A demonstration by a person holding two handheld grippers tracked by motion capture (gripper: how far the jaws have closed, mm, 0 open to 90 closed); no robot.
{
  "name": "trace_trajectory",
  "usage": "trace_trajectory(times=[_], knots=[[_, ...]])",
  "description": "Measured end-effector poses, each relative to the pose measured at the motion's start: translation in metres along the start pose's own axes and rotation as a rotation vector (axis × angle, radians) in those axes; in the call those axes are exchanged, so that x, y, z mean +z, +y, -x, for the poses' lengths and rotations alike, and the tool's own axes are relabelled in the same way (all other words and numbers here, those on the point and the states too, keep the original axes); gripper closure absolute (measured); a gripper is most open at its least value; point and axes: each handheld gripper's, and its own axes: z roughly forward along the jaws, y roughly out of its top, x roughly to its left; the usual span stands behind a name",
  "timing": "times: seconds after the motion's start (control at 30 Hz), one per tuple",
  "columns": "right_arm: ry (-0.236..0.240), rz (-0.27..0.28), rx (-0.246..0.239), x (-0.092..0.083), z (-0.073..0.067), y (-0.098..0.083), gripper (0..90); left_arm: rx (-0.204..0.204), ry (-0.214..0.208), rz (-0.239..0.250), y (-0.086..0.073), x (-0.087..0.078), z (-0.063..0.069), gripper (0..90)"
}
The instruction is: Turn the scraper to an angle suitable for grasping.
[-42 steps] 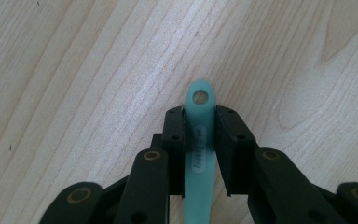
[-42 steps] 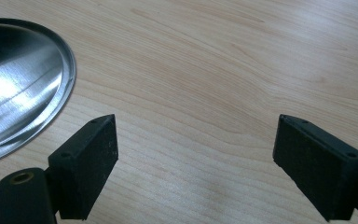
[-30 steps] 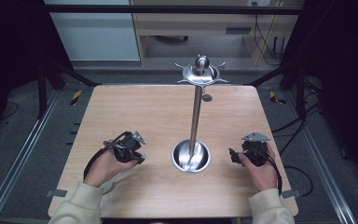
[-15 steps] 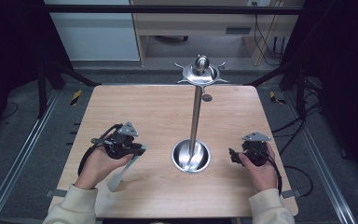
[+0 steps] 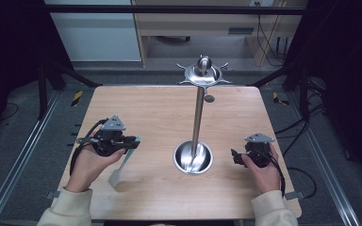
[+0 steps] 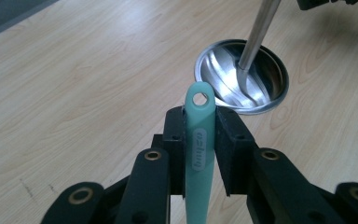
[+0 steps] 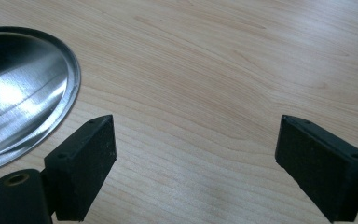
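Now lifted off the wooden tabletop [image 5: 160, 113] near its left edge: pale green plastic spatula [image 6: 199, 154] pinched by left gripper [image 6: 200, 140] (right gripper [image 7: 193, 158] wide open, empty), probably bound for the steel hanging stand [image 5: 198, 117].

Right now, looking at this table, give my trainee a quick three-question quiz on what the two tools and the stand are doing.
1. True or false: the left tool is shut on the green spatula.
2. What is between the right tool jaws: A a spoon, B nothing, C a cup?
3. What does the metal stand rest on?

Key: 1 true. 2 B. 3 Its round base, on the wooden table.
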Motion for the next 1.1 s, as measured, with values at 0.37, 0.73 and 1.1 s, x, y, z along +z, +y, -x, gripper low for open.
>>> trace_trajectory(times=[0.37,0.73,1.1], knots=[[0.001,0.006,-0.006,-0.001,-0.001,0.001,12.3,0.006,0.002,0.027,-0.001,0.0,0.002,74.8],[0.005,0.02,-0.01,-0.003,-0.002,0.003,11.8,0.001,-0.018,0.107,0.003,-0.005,0.007,74.8],[-0.003,0.018,-0.01,-0.002,-0.002,0.002,11.6,0.004,-0.034,0.151,0.006,-0.008,0.013,74.7]])
